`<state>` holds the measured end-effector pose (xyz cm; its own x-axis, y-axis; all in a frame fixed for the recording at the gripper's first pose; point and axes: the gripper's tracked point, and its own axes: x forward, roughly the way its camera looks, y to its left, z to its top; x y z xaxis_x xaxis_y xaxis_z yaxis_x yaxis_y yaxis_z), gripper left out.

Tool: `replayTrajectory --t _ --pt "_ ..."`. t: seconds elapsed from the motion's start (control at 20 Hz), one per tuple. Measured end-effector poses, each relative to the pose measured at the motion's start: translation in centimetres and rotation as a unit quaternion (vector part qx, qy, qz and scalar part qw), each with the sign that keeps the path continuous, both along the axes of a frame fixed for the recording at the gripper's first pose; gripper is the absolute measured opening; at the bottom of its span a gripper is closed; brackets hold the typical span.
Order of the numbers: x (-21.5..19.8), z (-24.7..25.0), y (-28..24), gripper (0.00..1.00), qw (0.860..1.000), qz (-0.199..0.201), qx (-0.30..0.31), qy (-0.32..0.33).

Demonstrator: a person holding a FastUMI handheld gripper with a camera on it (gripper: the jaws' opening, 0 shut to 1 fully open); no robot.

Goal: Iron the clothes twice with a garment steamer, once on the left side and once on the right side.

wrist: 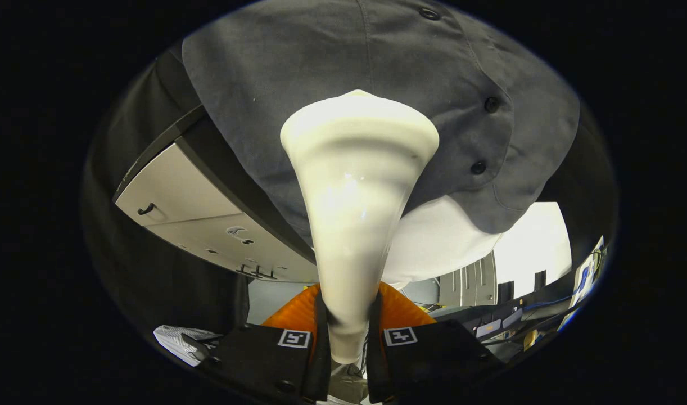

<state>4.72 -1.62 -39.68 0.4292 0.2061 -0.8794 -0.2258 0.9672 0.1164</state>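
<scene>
While the garment steamer (355,214) is taken as the landmark, a pale cabinet (191,216) with a dark top edge and a small dark handle is seen to its left, tilted in the fisheye view, and a striped bit of cloth (177,340) lies lower down, left of the steamer's narrow end. The steamer itself, cream-white and glossy, is held by the tongs (348,337): its slim handle end is clamped between the two fingers, both of which are pressed against its sides, so the tongs are closed to the width of that handle. Each finger carries a square black-and-white marker just beside the steamer, and an orange ribbed part is seen behind the handle, between the fingers. From there the steamer widens toward its broad head, which is set against, or at least very close to, the dark grey shirt (377,73) hanging beyond it; actual contact cannot be told. To the right of the steamer's head, a row of dark buttons (491,104) runs down the shirt's front edge, and a white surface shows below the hem.
</scene>
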Motion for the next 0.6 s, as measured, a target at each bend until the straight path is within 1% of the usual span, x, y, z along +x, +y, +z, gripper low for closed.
replayTrajectory --t 0.4,0.6 --pt "-1.1 -1.9 -0.2 0.34 1.0 0.001 -0.007 0.02" --pt "-1.4 -1.1 -0.3 0.34 1.0 -0.003 -0.002 0.019"
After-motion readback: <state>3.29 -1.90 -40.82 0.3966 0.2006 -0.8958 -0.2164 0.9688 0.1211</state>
